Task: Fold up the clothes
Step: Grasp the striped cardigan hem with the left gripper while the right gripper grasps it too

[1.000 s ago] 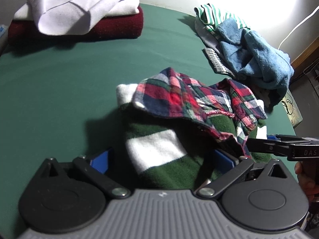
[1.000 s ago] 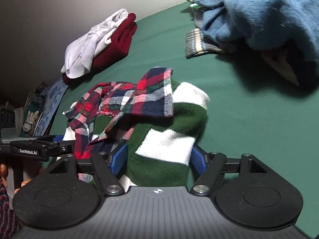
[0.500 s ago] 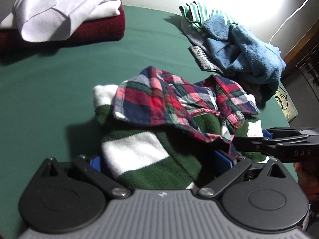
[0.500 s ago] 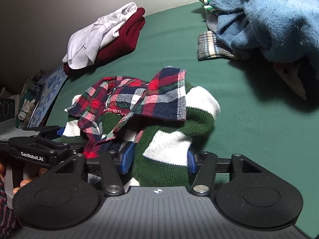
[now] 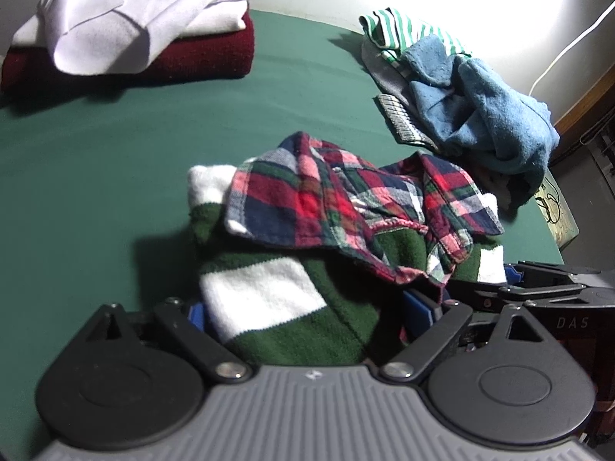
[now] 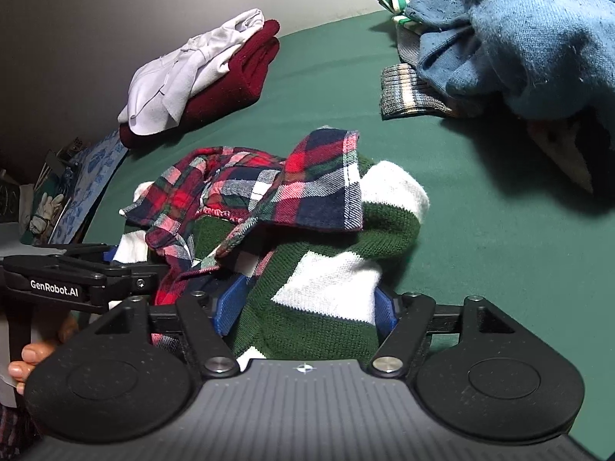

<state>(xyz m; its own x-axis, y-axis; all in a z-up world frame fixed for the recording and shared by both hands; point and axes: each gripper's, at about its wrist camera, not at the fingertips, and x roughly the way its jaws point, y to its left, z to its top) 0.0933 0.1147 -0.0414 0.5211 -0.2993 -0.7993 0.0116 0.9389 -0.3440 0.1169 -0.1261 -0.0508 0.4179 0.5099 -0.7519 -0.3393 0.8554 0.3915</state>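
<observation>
A green-and-white striped sweater (image 5: 269, 296) (image 6: 330, 284) lies bunched on the green table (image 5: 96, 153) (image 6: 499, 269). A crumpled red plaid shirt (image 5: 326, 199) (image 6: 307, 192) is draped over it. My left gripper (image 5: 307, 307) straddles the sweater's near end, its jaws closing around the cloth without pinching it. My right gripper (image 6: 307, 303) straddles the other end of the same bundle. Its jaws are opening and the knit fills the gap between the blue pads. Each gripper shows from the side in the other's view: the right gripper (image 5: 519, 280) and the left gripper (image 6: 127, 269).
A folded white garment on a folded maroon one (image 5: 134, 38) (image 6: 200, 73) sits at the far left. A loose heap of blue and striped clothes (image 5: 480, 115) (image 6: 519, 38) lies at the far right. A hand (image 6: 27, 357) grips the left tool. Clutter (image 6: 57, 199) lies beyond the table's left edge.
The right jaws narrowed on the sweater half a second ago and have spread again. The left jaws have drawn in a little. The bundle has shifted slightly in both views.
</observation>
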